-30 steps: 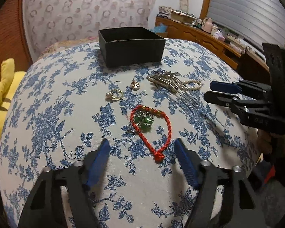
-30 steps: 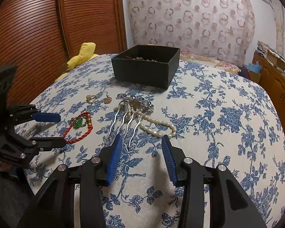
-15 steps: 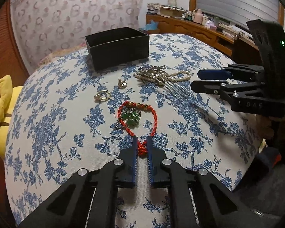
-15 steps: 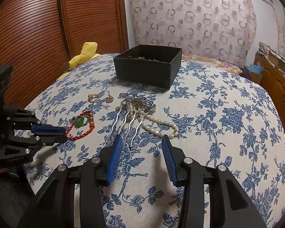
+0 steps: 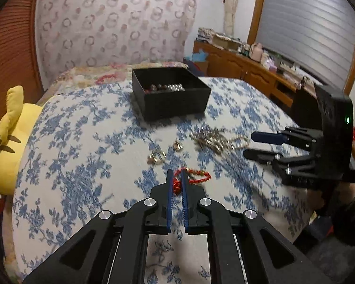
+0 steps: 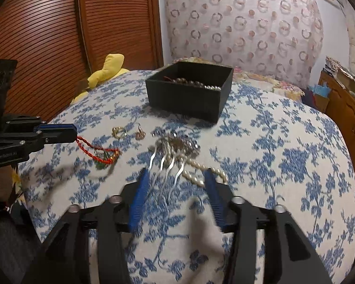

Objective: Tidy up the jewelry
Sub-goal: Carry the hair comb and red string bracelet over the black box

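My left gripper (image 5: pixel 176 174) is shut on the knot of a red cord bracelet (image 5: pixel 197 175) and lifts that end off the bed; it also shows in the right wrist view (image 6: pixel 94 152), its green charm trailing on the cloth. My right gripper (image 6: pixel 176 177) is open, its fingers on either side of a silver hair comb (image 6: pixel 168 158) and a pearl strand (image 6: pixel 198 168). A gold ring (image 5: pixel 156 157) and a small earring (image 5: pixel 178 145) lie beyond the bracelet. A black box (image 5: pixel 170 94) with beads inside stands farther back.
The bed has a blue-flowered cover (image 6: pixel 284 146). A yellow plush toy (image 5: pixel 9 137) lies at its left edge. A wooden cabinet (image 5: pixel 243 68) with clutter stands at the back right, and a wooden slatted door (image 6: pixel 47 35) to the left.
My left gripper closed on the bracelet's knot, then rose and pulled it up, dragging the loop. My right gripper moved forward over the hair comb and stayed open.
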`<state>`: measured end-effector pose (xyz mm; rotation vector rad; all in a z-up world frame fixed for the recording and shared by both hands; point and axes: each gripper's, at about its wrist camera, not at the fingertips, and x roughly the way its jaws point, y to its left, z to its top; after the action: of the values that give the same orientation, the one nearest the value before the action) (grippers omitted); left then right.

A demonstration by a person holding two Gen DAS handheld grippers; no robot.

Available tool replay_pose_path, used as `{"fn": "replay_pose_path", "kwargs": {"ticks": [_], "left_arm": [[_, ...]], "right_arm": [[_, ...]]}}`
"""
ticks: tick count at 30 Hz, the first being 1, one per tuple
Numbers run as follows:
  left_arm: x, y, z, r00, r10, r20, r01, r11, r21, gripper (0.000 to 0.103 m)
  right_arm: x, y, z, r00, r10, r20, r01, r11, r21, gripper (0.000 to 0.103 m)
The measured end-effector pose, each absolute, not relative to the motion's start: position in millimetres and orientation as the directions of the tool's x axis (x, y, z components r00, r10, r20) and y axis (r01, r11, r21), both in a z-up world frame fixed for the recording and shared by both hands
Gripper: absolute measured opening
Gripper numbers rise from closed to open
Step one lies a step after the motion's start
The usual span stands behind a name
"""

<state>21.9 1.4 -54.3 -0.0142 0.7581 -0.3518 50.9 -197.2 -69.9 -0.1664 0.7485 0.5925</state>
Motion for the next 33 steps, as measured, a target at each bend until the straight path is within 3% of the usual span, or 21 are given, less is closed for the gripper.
{"fn": "replay_pose_path", "kwargs": {"ticks": [5, 9, 18, 25, 27, 30, 33], "left_arm": [[33, 8, -45, 0.69, -0.326, -0.646, 0.294, 0.942, -0.161, 0.005], [42, 13, -35, 0.71, -0.327, -0.623, 0.287, 0.943, -0.168, 0.005], [50, 20, -25, 0.732, -0.319, -0.602, 0.273, 0.947, -0.169, 0.005], [52, 22, -26, 0.736, -0.309, -0.603, 0.262, 0.95, -0.167, 0.005], [51, 22, -26, 0.736, -0.307, -0.604, 0.26, 0.951, -0.166, 0.005], [52, 22, -26, 0.736, -0.307, -0.603, 0.261, 0.951, -0.165, 0.005], [52, 22, -26, 0.735, -0.307, -0.604, 0.261, 0.951, -0.166, 0.005]], "right_arm": [[65, -186, -72, 0.555, 0.454, -0.697, -0.572, 0.817, 0.077, 0.061], [80, -177, -77, 0.533, 0.437, -0.725, -0.562, 0.823, 0.084, 0.071], [96, -167, -86, 0.479, 0.449, -0.754, -0.551, 0.822, 0.14, 0.072], [105, -151, -89, 0.486, 0.402, -0.776, -0.558, 0.826, 0.078, 0.072], [108, -149, -89, 0.489, 0.393, -0.779, -0.558, 0.827, 0.067, 0.071], [110, -149, -89, 0.504, 0.375, -0.778, -0.548, 0.835, 0.047, 0.057], [111, -153, -88, 0.494, 0.395, -0.774, -0.548, 0.833, 0.075, 0.055]]}}
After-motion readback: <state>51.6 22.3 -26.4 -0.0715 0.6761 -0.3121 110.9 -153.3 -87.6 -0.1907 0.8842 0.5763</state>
